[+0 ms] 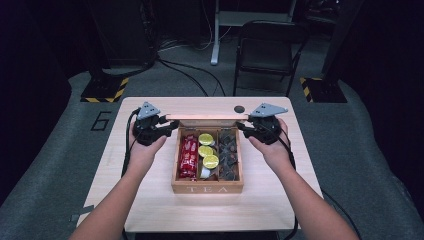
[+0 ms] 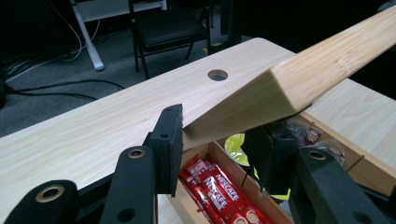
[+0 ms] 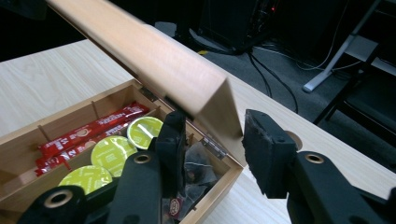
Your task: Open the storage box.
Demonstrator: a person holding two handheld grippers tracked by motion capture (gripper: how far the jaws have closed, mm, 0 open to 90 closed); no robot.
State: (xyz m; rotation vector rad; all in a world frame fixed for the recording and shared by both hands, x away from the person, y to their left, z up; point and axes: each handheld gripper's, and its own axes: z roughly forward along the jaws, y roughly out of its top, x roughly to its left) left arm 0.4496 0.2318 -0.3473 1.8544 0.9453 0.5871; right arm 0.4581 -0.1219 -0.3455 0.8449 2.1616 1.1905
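Note:
A wooden tea box (image 1: 207,189) stands mid-table with its lid (image 1: 205,117) raised along the far side. My left gripper (image 1: 175,126) is shut on the lid's left end; in the left gripper view the lid (image 2: 327,60) corner sits between its pads (image 2: 170,135). My right gripper (image 1: 240,126) is shut on the lid's right end, and the right gripper view has the lid (image 3: 154,56) edge pinched between the jaws. Inside lie red sachets (image 1: 188,157), green-topped capsules (image 1: 206,150) and dark tea bags (image 1: 229,152).
The light wooden table (image 1: 150,200) has a round hole (image 1: 239,109) behind the box. A black chair (image 1: 265,50) and a white desk leg (image 1: 215,35) stand on the floor beyond. Cables trail from both grippers along the forearms.

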